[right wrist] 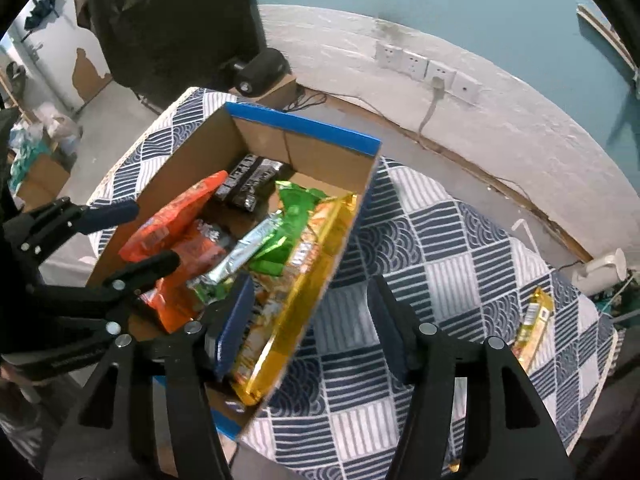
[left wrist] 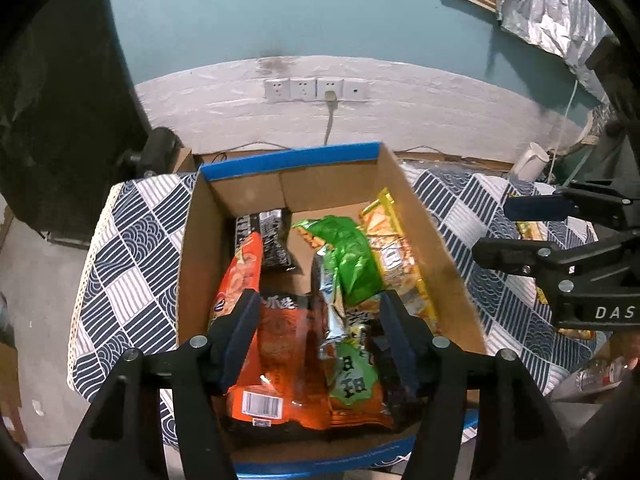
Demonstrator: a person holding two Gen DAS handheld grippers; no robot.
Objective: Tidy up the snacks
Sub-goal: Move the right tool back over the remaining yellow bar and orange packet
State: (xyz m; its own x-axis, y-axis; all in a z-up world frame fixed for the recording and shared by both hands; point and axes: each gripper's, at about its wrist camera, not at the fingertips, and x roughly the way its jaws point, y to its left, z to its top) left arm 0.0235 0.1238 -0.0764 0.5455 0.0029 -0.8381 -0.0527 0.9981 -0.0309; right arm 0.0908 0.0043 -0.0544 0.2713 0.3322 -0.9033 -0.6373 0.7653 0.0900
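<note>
An open cardboard box (left wrist: 292,160) with blue trim stands on a table under a blue-and-white patterned cloth (right wrist: 440,264). In it lie an orange packet (left wrist: 280,360), a black packet (left wrist: 272,240), a green packet (left wrist: 348,256), a gold packet (left wrist: 396,264) and a silver-green packet (left wrist: 352,376). My left gripper (left wrist: 320,320) hangs open over the box's near end, with the orange and silver-green packets below its fingers. My right gripper (right wrist: 312,316) is open astride the box's right wall (right wrist: 332,264), one finger over the gold packet (right wrist: 288,312), the other over cloth. A loose yellow packet (right wrist: 534,328) lies on the cloth at the right.
A white kettle (right wrist: 600,268) stands at the table's far right corner. Wall sockets (left wrist: 316,89) with a plugged cable are behind the box. A black cylinder (right wrist: 260,70) sits on a carton beyond the table's far left. Bare cloth stretches right of the box.
</note>
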